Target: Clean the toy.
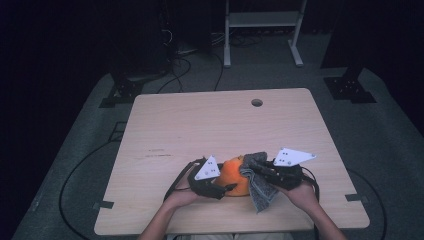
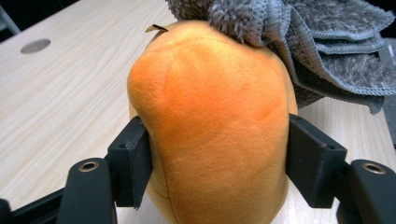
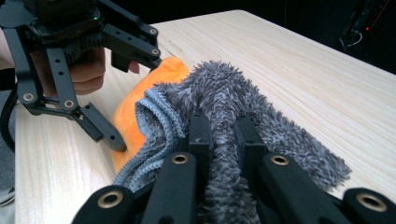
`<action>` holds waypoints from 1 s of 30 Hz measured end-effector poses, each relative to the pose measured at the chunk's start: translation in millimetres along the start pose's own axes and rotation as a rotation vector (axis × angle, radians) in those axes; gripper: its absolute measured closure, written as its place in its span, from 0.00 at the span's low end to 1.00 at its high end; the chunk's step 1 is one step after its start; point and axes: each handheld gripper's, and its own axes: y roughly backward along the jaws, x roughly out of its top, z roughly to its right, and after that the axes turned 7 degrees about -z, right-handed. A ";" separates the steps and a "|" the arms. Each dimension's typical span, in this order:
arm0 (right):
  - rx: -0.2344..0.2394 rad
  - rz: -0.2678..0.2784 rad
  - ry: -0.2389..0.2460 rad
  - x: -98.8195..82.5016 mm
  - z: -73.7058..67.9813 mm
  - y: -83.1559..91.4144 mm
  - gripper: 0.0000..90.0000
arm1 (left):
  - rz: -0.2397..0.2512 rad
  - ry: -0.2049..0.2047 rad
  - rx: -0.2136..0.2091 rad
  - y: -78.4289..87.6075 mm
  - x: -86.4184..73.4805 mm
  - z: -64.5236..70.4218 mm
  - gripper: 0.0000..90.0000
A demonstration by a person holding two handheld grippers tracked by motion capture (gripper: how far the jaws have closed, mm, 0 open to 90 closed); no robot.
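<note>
Left gripper: clamping the orange plush toy from both sides, pads pressing into the fabric, jaws partly apart around its width. Sitting at the near edge of the wooden table, toy resting on the tabletop right in front of the person. Showing in the high view as left gripper with grey three-cornered plate on top, hand behind it.

Right gripper: pinching a fold of the grey fuzzy cloth, jaws nearly together with cloth bunched between them. Holding the cloth against the top and right side of the toy; folded hem draping over the orange surface. In the high view, right gripper sitting just right of the toy, cloth hanging down toward the table edge.

Toy and cloth touching, both between the two grippers, near the front middle of the table. Round hole sitting well apart at the far side. Beyond the table: grey floor, cables, white frame legs.
</note>
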 end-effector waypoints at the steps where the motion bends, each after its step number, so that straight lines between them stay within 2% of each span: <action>1: -0.001 0.004 0.017 2.3 -3.4 1.1 0.89 | -0.003 -0.016 0.006 -0.2 1.5 1.5 0.34; 3: 0.017 0.006 0.038 8.6 -11.3 2.1 0.89 | -0.011 -0.057 0.020 -0.4 4.1 5.1 0.34; 6: 0.082 0.025 0.092 22.9 -26.9 -3.6 0.89 | -0.020 -0.123 0.043 -0.5 7.9 12.8 0.34; 7: 0.089 0.024 0.097 25.9 -29.6 -6.1 0.89 | -0.026 -0.146 0.049 -0.5 8.6 15.6 0.34; 9: 0.089 0.022 0.103 31.2 -29.9 -11.8 0.89 | -0.028 -0.164 0.060 0.4 5.7 16.7 0.35; 11: 0.081 0.025 0.063 31.0 -20.5 -13.8 0.89 | -0.031 -0.169 0.057 1.0 0.7 13.9 0.37; 15: 0.019 0.013 0.002 20.6 -2.5 -12.8 0.89 | -0.031 -0.130 0.037 1.1 -3.6 9.4 0.37; 19: 0.003 0.022 -0.021 12.0 -1.4 -12.3 0.89 | -0.030 0.004 -0.023 -0.6 5.1 3.1 0.18; 21: 0.015 0.036 -0.034 11.1 -3.3 -15.1 0.89 | -0.026 0.043 -0.035 -2.2 6.5 2.2 0.18; 23: 0.018 0.042 -0.026 14.8 -6.6 -16.4 0.89 | -0.023 0.039 -0.031 -1.2 4.3 1.0 0.25; 25: 0.061 0.062 -0.016 19.6 -11.8 -16.3 0.89 | -0.022 0.023 -0.026 0.7 3.1 1.4 0.29; 26: 0.072 0.057 0.004 22.8 -17.2 -17.1 0.89 | -0.031 -0.005 -0.014 1.3 2.1 2.3 0.32; 27: 0.077 0.048 0.041 25.9 -23.5 -19.3 0.89 | -0.042 -0.016 -0.009 2.1 1.3 2.6 0.34; 29: 0.079 0.042 0.050 26.8 -25.3 -21.8 0.89 | -0.057 -0.022 -0.006 5.7 -3.1 0.1 0.36; 30: 0.075 0.037 0.039 25.6 -22.3 -22.0 0.89 | -0.059 -0.017 -0.006 6.7 -5.7 -2.0 0.37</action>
